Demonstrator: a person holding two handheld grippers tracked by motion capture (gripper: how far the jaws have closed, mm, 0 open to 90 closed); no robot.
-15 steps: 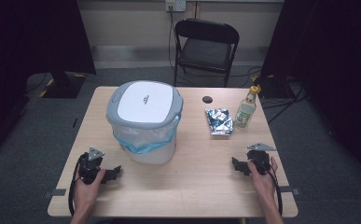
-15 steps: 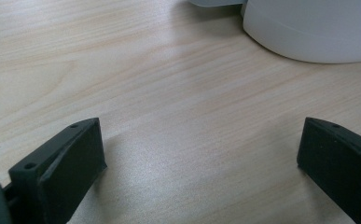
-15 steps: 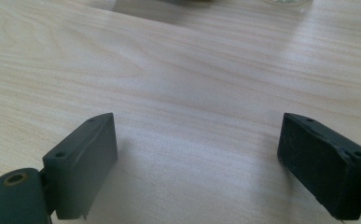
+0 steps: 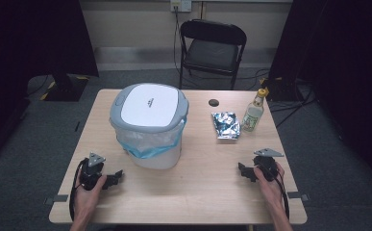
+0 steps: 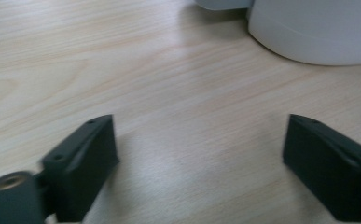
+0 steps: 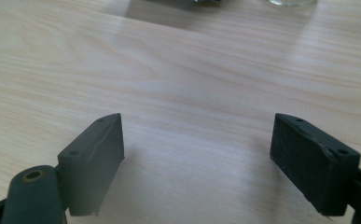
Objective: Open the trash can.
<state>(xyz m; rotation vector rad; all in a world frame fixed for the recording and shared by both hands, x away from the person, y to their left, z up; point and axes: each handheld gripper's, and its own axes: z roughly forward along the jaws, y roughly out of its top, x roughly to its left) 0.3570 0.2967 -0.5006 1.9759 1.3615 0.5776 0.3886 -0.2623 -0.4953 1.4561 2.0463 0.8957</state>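
Both hand-held grippers rest low on the counter near the bottom of the high view. The left hand-held gripper sits at lower left, its jaws spread wide with bare wood between them, as its own view confirms. The right hand-held gripper sits at lower right, jaws likewise wide apart and holding nothing.

The lidded bin, lined with a blue-edged bag, stands left of centre, just beyond the left hand-held gripper; its base shows at upper right of the left gripper view. The foil packet and the glass bottle stand at centre right, the bottle upright just beside the packet, well apart from the right hand-held gripper.

Assessment: nothing gripped, lid shut, items outside the bin. Work appears not yet begun; all handling remains.
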